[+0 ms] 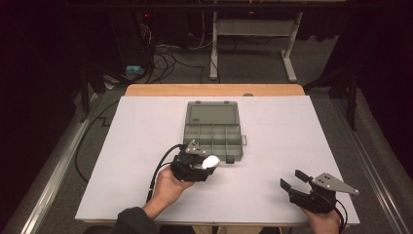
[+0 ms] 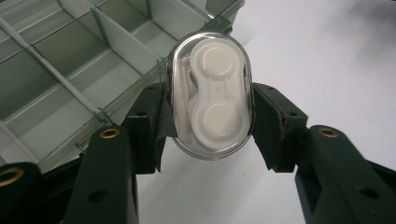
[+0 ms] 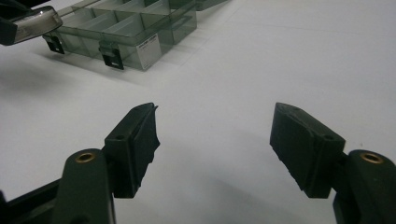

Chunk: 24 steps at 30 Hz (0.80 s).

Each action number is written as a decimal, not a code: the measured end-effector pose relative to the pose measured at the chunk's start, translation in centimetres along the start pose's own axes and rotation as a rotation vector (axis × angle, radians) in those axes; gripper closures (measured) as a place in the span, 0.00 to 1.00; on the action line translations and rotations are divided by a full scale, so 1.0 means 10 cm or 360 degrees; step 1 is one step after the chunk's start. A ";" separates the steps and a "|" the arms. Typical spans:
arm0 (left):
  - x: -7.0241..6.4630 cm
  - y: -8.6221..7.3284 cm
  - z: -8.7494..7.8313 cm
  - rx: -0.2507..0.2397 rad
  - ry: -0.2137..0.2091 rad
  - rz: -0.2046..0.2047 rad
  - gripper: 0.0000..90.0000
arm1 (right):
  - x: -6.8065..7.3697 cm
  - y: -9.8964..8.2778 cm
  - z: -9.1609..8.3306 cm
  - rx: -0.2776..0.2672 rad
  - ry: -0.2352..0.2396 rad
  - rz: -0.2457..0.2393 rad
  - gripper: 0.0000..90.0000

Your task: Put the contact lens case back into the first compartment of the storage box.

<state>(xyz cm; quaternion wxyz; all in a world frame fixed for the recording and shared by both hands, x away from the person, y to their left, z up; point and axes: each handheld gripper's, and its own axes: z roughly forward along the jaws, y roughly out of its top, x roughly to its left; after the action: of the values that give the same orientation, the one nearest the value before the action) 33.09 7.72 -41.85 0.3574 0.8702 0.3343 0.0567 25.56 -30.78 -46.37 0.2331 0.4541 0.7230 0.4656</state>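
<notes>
Clear oval case (image 2: 211, 95) clamped across its width in left hand-held gripper (image 2: 209, 123), long axis along the jaws, toward organizer box (image 2: 70, 74).

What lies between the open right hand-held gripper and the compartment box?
Bare white table surface; nothing sits between the right hand-held gripper and the compartment box, as the right gripper view and high view show.

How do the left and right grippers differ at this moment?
The left gripper has its fingers pressed on a clear oval case with a white holder inside; the right gripper is open with nothing between its fingers. The left is beside the compartment box; the right is apart from it, near the table's front corner. Both have black fingers and are hand-held.
</notes>
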 end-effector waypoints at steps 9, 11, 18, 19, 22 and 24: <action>0.07 0.02 -0.07 -0.0022 0.0012 -0.0024 0.54 | 0.00 0.00 0.00 0.0000 0.0000 0.0001 0.36; 0.08 0.03 -0.09 -0.0032 0.0021 -0.0030 0.54 | 0.00 0.00 0.00 0.0000 0.0000 0.0000 0.36; 0.12 0.11 -0.17 -0.0071 0.0045 -0.0028 0.54 | 0.00 0.00 0.00 -0.0001 0.0000 0.0001 0.36; 0.12 0.12 -0.17 -0.0072 0.0050 -0.0029 0.54 | 0.00 0.00 0.00 -0.0001 0.0000 0.0000 0.36; 0.14 0.15 -0.19 -0.0078 0.0059 -0.0025 0.54 | 0.00 0.00 0.00 -0.0001 0.0000 0.0002 0.36; 0.16 0.17 -0.20 -0.0087 0.0062 -0.0029 0.54 | 0.00 0.00 0.00 -0.0001 0.0000 0.0002 0.36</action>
<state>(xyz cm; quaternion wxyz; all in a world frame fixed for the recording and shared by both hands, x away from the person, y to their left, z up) 34.55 8.95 -39.46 0.3751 0.8557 0.3475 0.0793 25.55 -30.78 -46.36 0.2330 0.4543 0.7226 0.4660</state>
